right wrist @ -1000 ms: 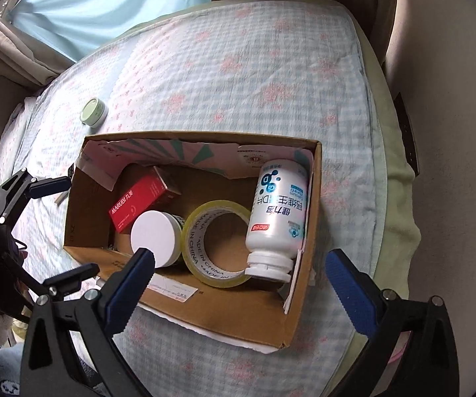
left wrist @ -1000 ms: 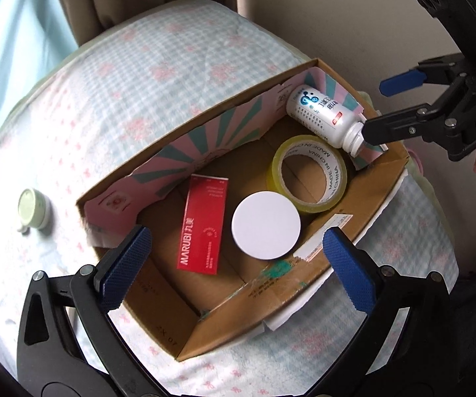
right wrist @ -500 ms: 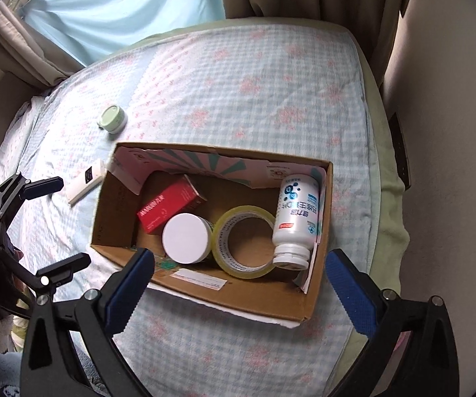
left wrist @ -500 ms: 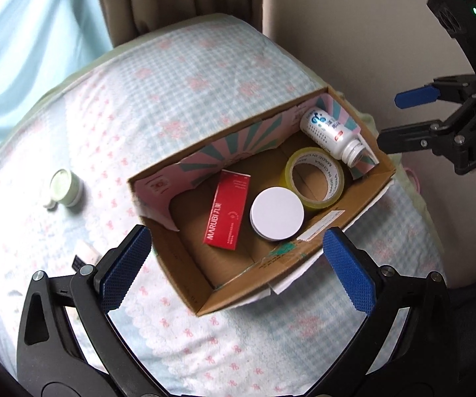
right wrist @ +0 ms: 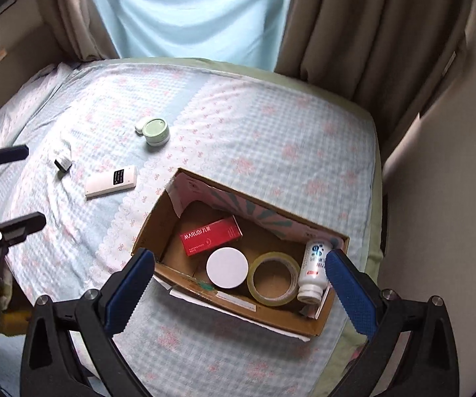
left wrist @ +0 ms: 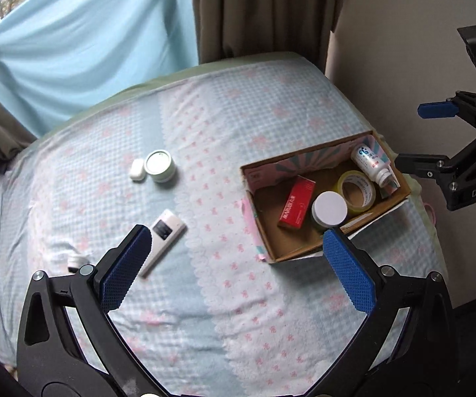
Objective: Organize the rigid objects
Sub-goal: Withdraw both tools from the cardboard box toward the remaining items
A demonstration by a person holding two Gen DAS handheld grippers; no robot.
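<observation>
An open cardboard box (right wrist: 271,321) sits on the bed near its right edge. Inside lie a red carton (right wrist: 210,236), a white-lidded round jar (right wrist: 227,267), a roll of clear tape (right wrist: 273,278) and a white bottle (right wrist: 315,269) on its side. My right gripper (right wrist: 239,254) hangs open and empty high above the box's near side. My left gripper (left wrist: 235,231) is open and empty too, high over the bed left of the box (left wrist: 400,195). Loose on the cover lie a white remote (left wrist: 163,238), a green jar (left wrist: 159,165) and a small dark-and-white item (right wrist: 63,163).
A small white object (left wrist: 137,169) touches the green jar. The bed has a checked blue cover with pink flowers. Curtains hang behind it and a wall runs along its right side. The right gripper (left wrist: 416,135) hangs past the box's right end, by that wall.
Both grippers have pulled up and back from the box, so it looks smaller. The remote, green jar and small item have come into view. The box contents have not moved.
</observation>
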